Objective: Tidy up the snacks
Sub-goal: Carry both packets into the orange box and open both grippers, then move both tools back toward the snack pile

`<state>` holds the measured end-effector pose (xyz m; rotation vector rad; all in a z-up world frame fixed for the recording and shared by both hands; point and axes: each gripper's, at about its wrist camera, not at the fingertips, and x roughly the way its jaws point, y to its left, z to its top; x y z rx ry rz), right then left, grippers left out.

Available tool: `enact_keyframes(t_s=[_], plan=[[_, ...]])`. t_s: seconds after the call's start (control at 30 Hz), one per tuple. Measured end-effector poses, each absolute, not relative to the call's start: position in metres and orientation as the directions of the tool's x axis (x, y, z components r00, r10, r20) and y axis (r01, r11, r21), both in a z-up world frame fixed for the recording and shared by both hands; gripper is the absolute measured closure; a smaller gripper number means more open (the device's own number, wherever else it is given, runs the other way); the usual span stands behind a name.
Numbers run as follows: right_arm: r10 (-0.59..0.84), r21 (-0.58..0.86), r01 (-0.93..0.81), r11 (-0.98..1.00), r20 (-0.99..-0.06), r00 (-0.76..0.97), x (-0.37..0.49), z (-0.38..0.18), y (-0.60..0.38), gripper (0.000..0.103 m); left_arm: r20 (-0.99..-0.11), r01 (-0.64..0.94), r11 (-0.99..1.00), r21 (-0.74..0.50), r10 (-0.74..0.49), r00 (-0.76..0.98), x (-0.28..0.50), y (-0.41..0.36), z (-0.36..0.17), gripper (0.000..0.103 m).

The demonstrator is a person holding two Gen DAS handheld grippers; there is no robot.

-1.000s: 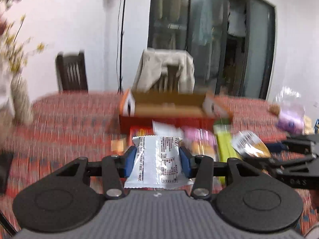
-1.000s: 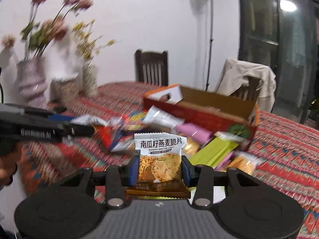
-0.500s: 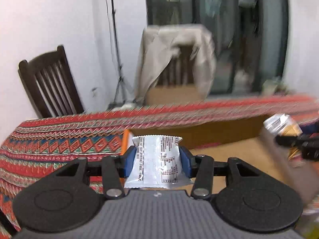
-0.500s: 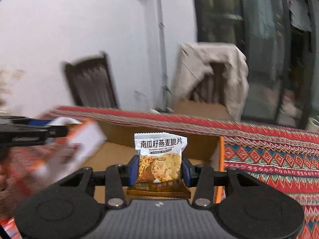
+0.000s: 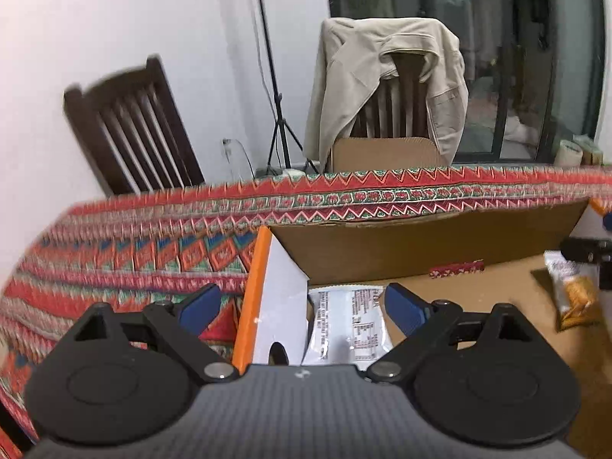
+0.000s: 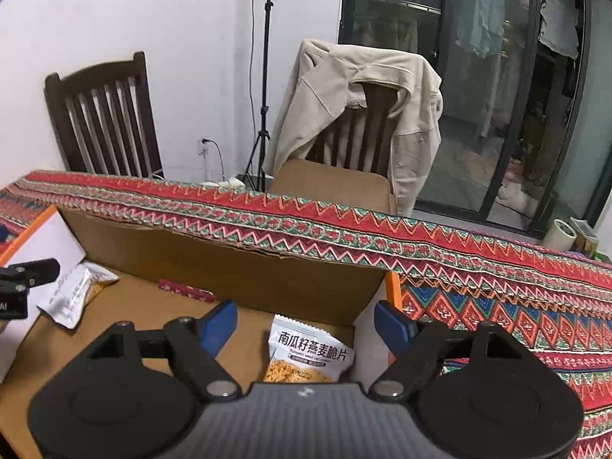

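Observation:
An open cardboard box (image 5: 420,244) with orange edges sits on the patterned tablecloth. My left gripper (image 5: 302,308) is open above the box's left end, and a white snack packet (image 5: 350,323) lies loose on the box floor between its fingers. My right gripper (image 6: 306,323) is open above the box's right end (image 6: 267,271), over a pumpkin-seed oat crisp packet (image 6: 310,355) lying on the floor. Each packet also shows in the other view: the white one at the left in the right wrist view (image 6: 74,292), the crisp one at the right in the left wrist view (image 5: 572,292).
A red patterned tablecloth (image 6: 478,267) covers the table around the box. Behind the table stand a dark wooden chair (image 5: 134,130), a chair draped with a beige jacket (image 5: 390,76) and a light-stand tripod (image 5: 277,122). Glass doors are at the back right.
Both grippers moved forward over the box, opened and let go of their packets. The packets now lie on the box floor.

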<state>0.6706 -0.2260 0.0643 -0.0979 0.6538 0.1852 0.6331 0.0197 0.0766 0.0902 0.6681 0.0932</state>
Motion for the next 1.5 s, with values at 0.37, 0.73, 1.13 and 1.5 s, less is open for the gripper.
enact_keyframes(t_s=[0.37, 0.73, 1.13, 1.5], plan=[[0.253, 0.032, -0.267, 0.963, -0.447, 0.858, 0.574, 0.161, -0.256, 0.012, -0.398, -0.043, 0.999, 0.021, 0.048, 0.916, 0.503, 0.041, 0.197, 0.003], [0.321, 0.005, -0.336, 0.942, -0.309, 0.895, 0.373, 0.177, -0.301, 0.000, -0.224, -0.017, 1.000, 0.008, 0.018, 0.974, 0.299, 0.014, 0.184, 0.000], [0.227, -0.102, -0.255, 0.962, -0.227, 0.947, 0.183, 0.068, -0.296, 0.000, -0.228, -0.034, 0.999, 0.024, 0.039, 0.973, 0.133, -0.010, 0.064, 0.000], [0.215, 0.090, -0.195, 0.977, -0.378, 0.901, 0.109, -0.008, -0.299, 0.000, -0.409, -0.052, 0.999, 0.005, 0.050, 0.911, 0.098, -0.005, 0.011, 0.000]])
